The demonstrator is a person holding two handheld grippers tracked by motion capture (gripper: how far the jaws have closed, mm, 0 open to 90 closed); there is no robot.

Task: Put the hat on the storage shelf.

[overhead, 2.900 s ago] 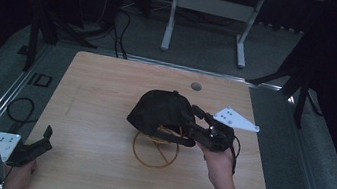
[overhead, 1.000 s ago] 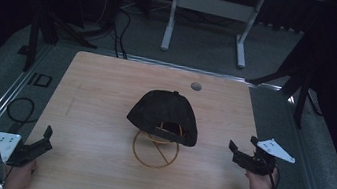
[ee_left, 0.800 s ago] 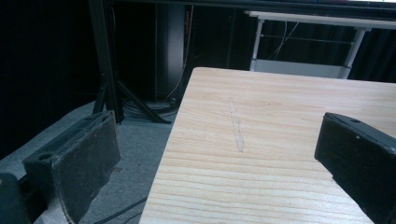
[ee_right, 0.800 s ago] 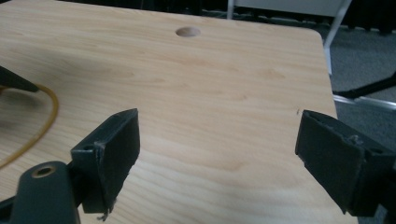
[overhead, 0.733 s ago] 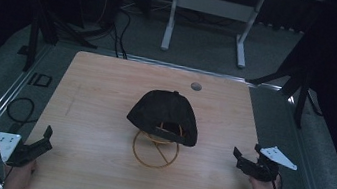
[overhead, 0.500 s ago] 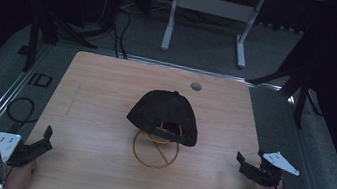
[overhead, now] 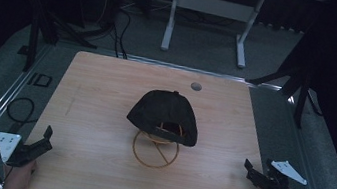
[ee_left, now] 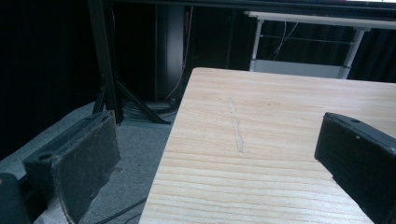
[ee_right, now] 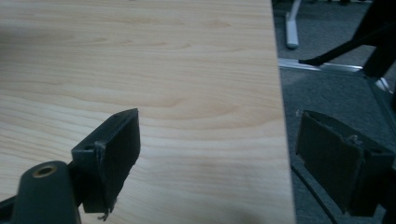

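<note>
At the bottom of the high view we hold our left gripper (overhead: 43,139) at the lower left corner of the table (overhead: 106,90) and our right gripper (overhead: 252,170) at the lower right edge — both with jaws spread wide, holding nothing. The black cap (overhead: 166,114) sits in the middle of the frame, propped on a wooden ring stand (overhead: 154,149), up and to the left of our right gripper, which looks a bit nearer than the left. Its strap opening faces us and its brim points to the far side — we can read no words or labels on it.
</note>
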